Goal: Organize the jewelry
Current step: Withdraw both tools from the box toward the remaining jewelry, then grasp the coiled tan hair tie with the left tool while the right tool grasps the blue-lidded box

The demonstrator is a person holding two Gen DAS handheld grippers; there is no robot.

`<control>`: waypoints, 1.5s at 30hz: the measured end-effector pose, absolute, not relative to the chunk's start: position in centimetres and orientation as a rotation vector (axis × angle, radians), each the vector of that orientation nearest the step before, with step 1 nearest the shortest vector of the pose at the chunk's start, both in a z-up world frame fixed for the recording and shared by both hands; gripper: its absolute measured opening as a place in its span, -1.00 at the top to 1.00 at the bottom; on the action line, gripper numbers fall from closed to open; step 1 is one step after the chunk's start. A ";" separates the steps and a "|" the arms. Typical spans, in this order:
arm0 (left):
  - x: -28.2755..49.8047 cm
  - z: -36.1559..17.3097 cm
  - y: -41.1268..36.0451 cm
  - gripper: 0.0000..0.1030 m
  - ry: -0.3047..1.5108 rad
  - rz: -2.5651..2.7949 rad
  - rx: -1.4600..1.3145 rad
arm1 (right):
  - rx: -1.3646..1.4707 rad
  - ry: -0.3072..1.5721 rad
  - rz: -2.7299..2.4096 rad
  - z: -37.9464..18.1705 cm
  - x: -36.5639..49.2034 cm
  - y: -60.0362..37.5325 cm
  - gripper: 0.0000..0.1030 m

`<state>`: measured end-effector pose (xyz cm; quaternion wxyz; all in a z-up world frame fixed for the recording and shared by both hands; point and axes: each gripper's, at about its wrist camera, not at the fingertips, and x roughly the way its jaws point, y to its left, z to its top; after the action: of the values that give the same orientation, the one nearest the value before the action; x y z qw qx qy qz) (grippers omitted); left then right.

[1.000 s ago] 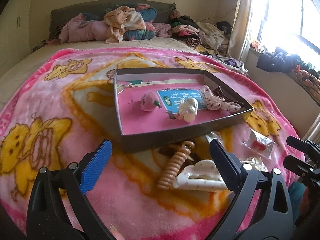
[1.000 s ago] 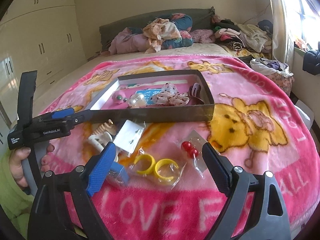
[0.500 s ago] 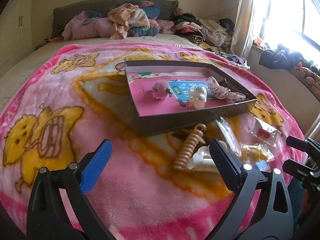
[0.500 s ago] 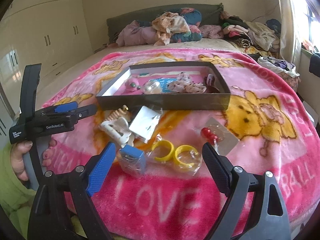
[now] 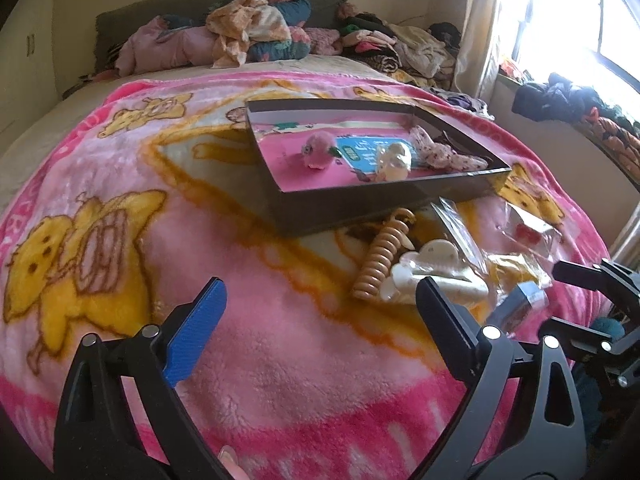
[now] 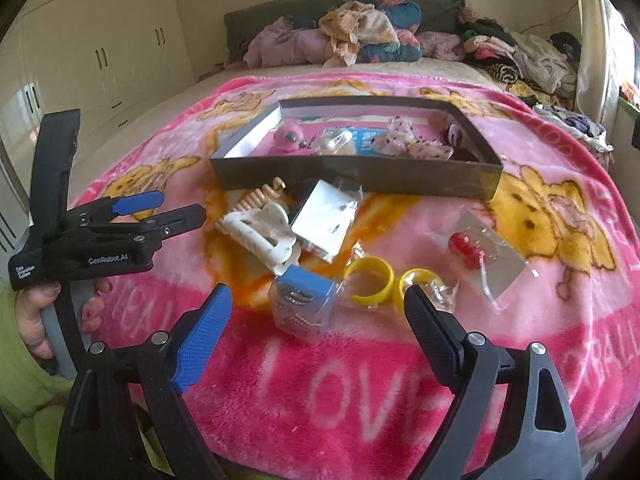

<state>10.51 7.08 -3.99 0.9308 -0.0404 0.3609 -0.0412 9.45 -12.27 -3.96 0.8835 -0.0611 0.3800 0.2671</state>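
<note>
— Blue pad on one finger, black on the other: my right gripper has its jaws spread wide with nothing clamped. Just ahead of them, in the gap, sits a small clear packet with a blue card top.

— And your left?

— My left gripper also stands wide apart and empty, over bare pink fleece blanket. In the right camera I see it from the side, held by a hand in a green sleeve.

— What lies around the packet?

— Just beside it, to the right, two yellow rings in a clear bag; the black finger's tip overlaps that bag in the picture, and I cannot tell if it touches. Further right, apart from them, a red pair in a clear sleeve. Behind the packet a white claw clip lies against a white earring card, and a tan ribbed clip lies beside the claw clip, reaching toward the box.

— The box?

— Beyond all of that, a shallow dark-walled box with a pink floor rests on the blanket. Inside I see a fuzzy pink piece, a pearly clip, a blue card and a speckled fabric piece. Clothes are heaped at the bed's far end.
</note>
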 end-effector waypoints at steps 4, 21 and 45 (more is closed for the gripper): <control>10.7 -4.6 6.9 -0.47 0.755 -0.093 -0.063 | -0.132 0.825 0.565 -4.7 10.0 -11.6 -0.51; 13.6 -6.1 5.1 0.24 0.801 -0.183 0.017 | -0.117 0.890 0.588 -6.0 11.0 -10.7 -0.09; 13.6 -5.9 5.0 0.79 0.796 -0.221 0.006 | -0.050 0.848 0.588 -5.1 10.9 -12.8 0.36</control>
<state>13.57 4.98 -5.92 0.9160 0.0031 0.3866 -0.1074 10.92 -12.76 -5.13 0.8695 -0.0239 0.4055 0.2810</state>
